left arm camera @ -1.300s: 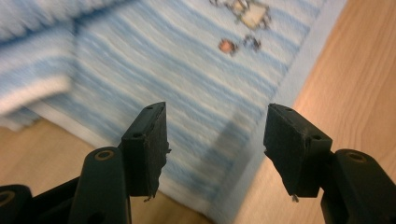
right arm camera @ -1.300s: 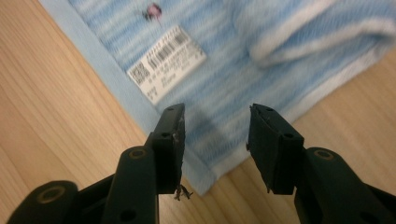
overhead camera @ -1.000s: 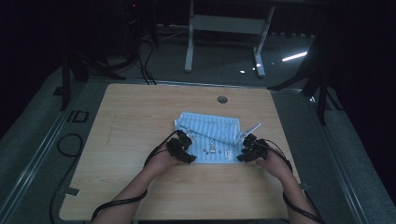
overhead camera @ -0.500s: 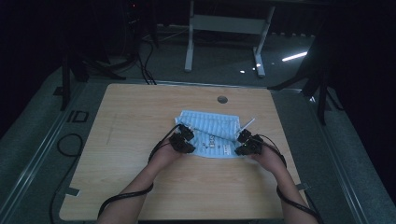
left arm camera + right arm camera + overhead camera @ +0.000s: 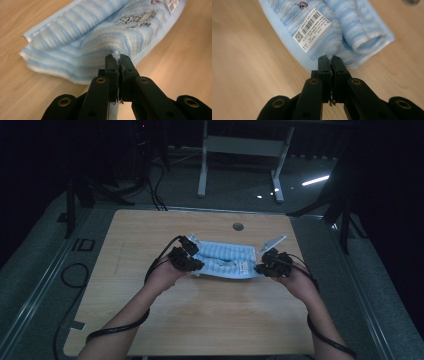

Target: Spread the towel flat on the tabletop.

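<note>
A light blue striped towel [image 5: 222,260] hangs lifted over the middle of the wooden table [image 5: 200,315], sagging between my two grippers. My left gripper [image 5: 196,266] is shut on the towel's near left corner; in the left gripper view its jaws pinch the blue cloth [image 5: 82,45] at the tips [image 5: 117,57]. My right gripper [image 5: 259,268] is shut on the near right corner, and the right gripper view has its tips [image 5: 330,58] clamped on the towel edge [image 5: 332,27] beside a white barcode label [image 5: 312,28]. Both pairs of jaws have just closed on the cloth.
A round cable hole [image 5: 238,226] lies in the table near its far edge. Behind the table stands a white metal frame [image 5: 240,150] on the dark floor. Black cables [image 5: 115,332] trail from both grippers along the forearms.
Both grippers closed on the towel's near corners and rose, lifting the near edge off the table. The towel now sags bunched between them instead of lying flat.
</note>
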{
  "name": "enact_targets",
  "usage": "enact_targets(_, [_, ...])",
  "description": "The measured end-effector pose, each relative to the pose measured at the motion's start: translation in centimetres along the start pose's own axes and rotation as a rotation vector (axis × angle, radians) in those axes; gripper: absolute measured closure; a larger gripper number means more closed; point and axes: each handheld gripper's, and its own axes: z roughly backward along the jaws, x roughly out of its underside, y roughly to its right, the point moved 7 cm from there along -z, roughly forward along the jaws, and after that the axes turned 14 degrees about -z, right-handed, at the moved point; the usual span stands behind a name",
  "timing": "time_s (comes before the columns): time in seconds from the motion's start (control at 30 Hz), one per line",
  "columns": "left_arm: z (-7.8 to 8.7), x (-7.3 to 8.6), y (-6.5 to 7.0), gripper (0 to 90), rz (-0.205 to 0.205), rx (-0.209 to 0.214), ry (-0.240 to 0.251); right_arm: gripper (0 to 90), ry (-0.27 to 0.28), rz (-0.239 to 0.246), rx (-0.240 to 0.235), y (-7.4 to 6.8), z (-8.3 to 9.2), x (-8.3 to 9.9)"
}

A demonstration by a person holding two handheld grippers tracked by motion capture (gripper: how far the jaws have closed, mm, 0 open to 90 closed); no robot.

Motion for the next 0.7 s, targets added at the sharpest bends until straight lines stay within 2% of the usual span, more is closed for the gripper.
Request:
enact_targets(0.03, [0.8, 0.0, 0.4, 86.2, -0.005, 0.013, 0.010, 87.4, 0.000, 0.000, 0.000, 0.0, 0.0, 0.0])
enact_targets(0.07, [0.8, 0.0, 0.4, 86.1, -0.005, 0.013, 0.010, 87.4, 0.000, 0.000, 0.000, 0.0, 0.0, 0.0])
enact_targets(0.1, [2.3, 0.3, 1.6, 86.1, -0.015, 0.034, 0.033, 87.3, 0.013, 0.008, -0.001, -0.4, 0.8, 0.0])
enact_targets(0.13, [2.7, 0.4, 2.2, 86.1, -0.020, 0.044, 0.041, 87.3, 0.055, 0.042, 0.009, -1.8, 2.8, 0.6])
enact_targets(0.17, [3.3, 0.7, 3.1, 86.0, -0.036, 0.058, 0.048, 87.2, 0.062, 0.048, 0.010, -2.5, 3.5, 1.1])
enact_targets(0.2, [3.7, 1.1, 4.1, 86.0, -0.054, 0.070, 0.047, 87.2, 0.062, 0.048, 0.010, -2.5, 3.5, 1.1])
enact_targets(0.27, [4.0, 2.3, 6.6, 85.9, -0.089, 0.098, 0.044, 87.0, 0.078, 0.066, 0.002, -3.8, 4.4, 2.4])
enact_targets(0.33, [4.0, 3.6, 8.4, 85.7, -0.118, 0.124, 0.024, 87.0, 0.082, 0.044, -0.023, -5.3, 4.9, 4.1])
enact_targets(0.37, [4.0, 4.3, 9.3, 85.6, -0.124, 0.140, 0.021, 86.7, 0.080, 0.057, -0.034, -6.1, 5.0, 5.2])
enact_targets(0.4, [3.8, 5.1, 10.2, 85.6, -0.122, 0.171, 0.020, 86.5, 0.067, 0.070, -0.057, -7.9, 4.8, 7.2])
enact_targets(0.43, [3.6, 5.8, 10.9, 85.2, -0.108, 0.190, 0.015, 86.2, 0.057, 0.078, -0.067, -8.6, 4.7, 8.2])
enact_targets(0.47, [3.4, 6.5, 11.7, 85.2, -0.102, 0.204, 0.015, 86.2, 0.057, 0.078, -0.067, -8.6, 4.7, 8.2])
enact_targets(0.53, [2.9, 7.7, 13.5, 84.7, -0.103, 0.274, 0.009, 86.0, 0.041, 0.063, -0.087, -9.5, 4.3, 10.1])
enact_targets(0.57, [2.7, 8.2, 14.4, 79.1, -0.104, 0.310, 0.002, 82.8, 0.031, 0.042, -0.104, -10.0, 4.1, 11.7])
enact_targets(0.6, [2.6, 8.7, 15.2, 74.8, -0.114, 0.348, -0.001, 77.0, 0.014, 0.022, -0.132, -10.4, 4.0, 12.4])
enact_targets(0.63, [2.6, 9.0, 15.8, 70.9, -0.122, 0.369, 0.002, 74.2, 0.000, 0.033, -0.145, -10.8, 3.9, 13.1])
enact_targets(0.7, [2.7, 9.3, 16.0, 68.4, -0.129, 0.366, 0.007, 72.3, -0.007, 0.047, -0.133, -11.0, 4.0, 13.5])
